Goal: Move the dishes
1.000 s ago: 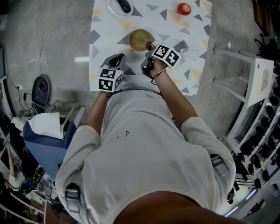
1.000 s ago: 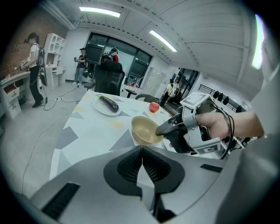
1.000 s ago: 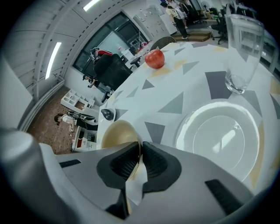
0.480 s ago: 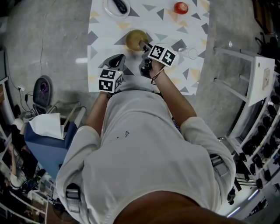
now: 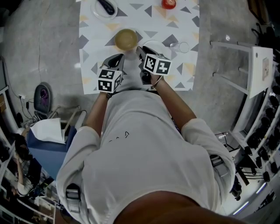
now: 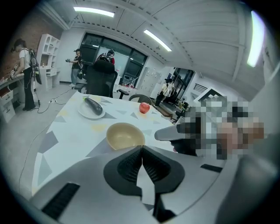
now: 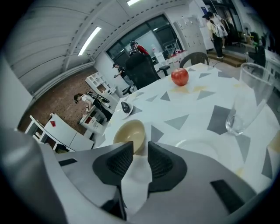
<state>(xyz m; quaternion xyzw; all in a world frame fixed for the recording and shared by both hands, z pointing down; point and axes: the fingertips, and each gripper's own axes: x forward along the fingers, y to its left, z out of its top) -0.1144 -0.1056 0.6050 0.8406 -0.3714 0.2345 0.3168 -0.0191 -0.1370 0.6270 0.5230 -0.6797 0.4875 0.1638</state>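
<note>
At the upper left, the plate (image 5: 94, 10) with a dark thing (image 5: 105, 5) is cut by the top edge. The left gripper (image 6: 141, 148) has its jaws together, empty. The yellow bowl (image 5: 126, 39) stands just above it. The right gripper (image 7: 140, 146), its jaws a little apart after closing on nothing, partly hides a white plate (image 7: 201, 151).

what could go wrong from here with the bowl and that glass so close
1. The right gripper has just been closing its jaws with nothing between them. The yellow bowl sits just beyond its tips, so it may shut short of the rim or nudge the bowl away.
2. The clear glass stands upright beside the white plate, to this gripper's right; a sideways swing could tip it.
</note>
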